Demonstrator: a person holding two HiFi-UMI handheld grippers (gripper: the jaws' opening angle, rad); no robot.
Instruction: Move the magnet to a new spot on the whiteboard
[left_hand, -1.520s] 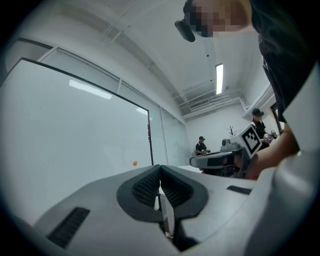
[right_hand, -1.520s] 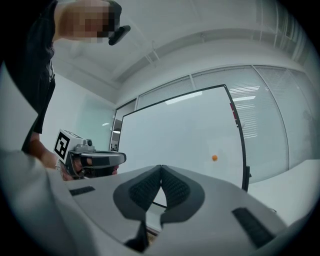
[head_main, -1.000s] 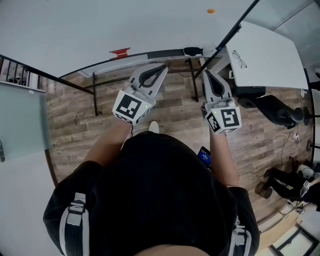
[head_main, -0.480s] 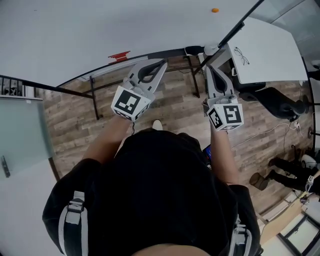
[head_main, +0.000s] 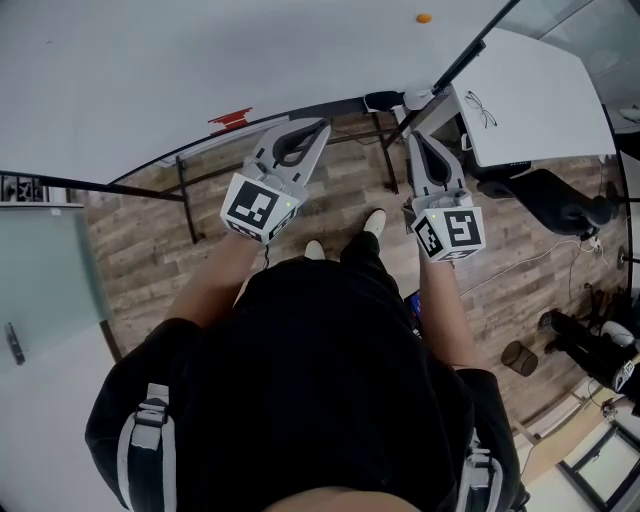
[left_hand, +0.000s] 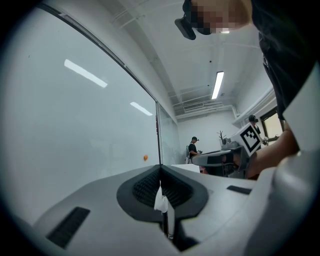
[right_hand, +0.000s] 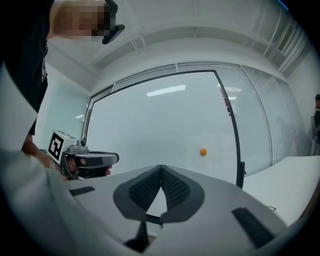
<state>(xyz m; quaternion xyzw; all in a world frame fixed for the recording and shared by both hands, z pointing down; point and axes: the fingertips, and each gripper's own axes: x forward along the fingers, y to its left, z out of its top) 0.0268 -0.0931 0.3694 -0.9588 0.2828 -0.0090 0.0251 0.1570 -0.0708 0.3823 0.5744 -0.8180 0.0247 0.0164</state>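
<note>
A small orange magnet sticks high on the whiteboard, well beyond both grippers. I hold both grippers at waist height, pointing at the board's lower edge. My left gripper has its jaw tips together with nothing between them. My right gripper is also shut and holds nothing. The magnet sits up and to the right of the right gripper's tips. Each gripper's marker cube shows in the other's view.
The board's tray carries a red eraser and a black one. A white table with glasses and a black chair stand to the right. A glass wall stands at the left. A person stands far off.
Both grippers have edged a little toward the board, still shut. My right foot has stepped forward and now shows between the arms.
</note>
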